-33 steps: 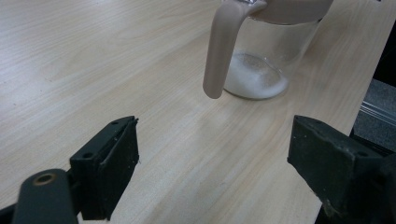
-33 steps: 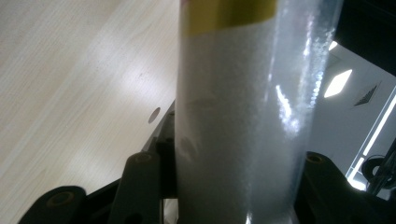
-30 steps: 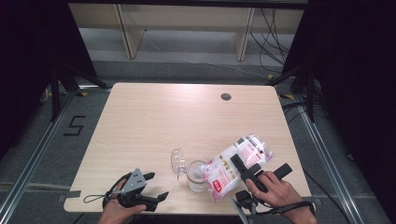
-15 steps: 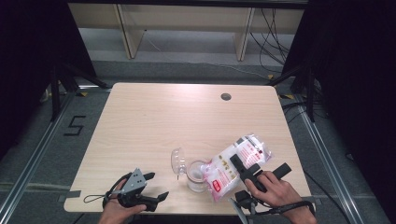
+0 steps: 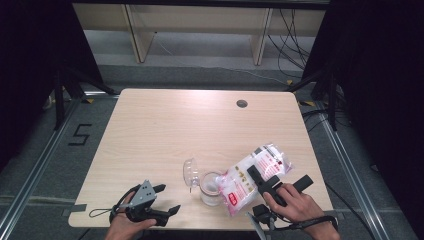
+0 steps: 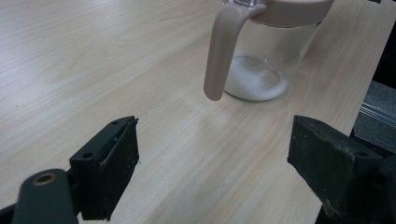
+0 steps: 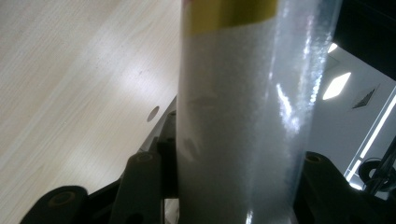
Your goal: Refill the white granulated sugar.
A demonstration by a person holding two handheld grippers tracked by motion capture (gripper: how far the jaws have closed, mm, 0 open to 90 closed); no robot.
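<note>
nothing's moved in the last second: right gripper [image 5: 261, 181] stays clamped on the bag [image 5: 252, 177] tipped over the jar [image 5: 211, 188], left gripper [image 5: 159, 201] wide open, empty, so pouring looks ongoing.

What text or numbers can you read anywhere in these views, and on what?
"5": dark marking on the floor left of the table.
Red and black print on the bag held in the right tongs: too small and blurred to read.
Jar ahead of the left tongs: no text visible.

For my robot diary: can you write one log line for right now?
right gripper: shut on bag, tipped over jar | left gripper: open, idle | jar lid: open
</note>
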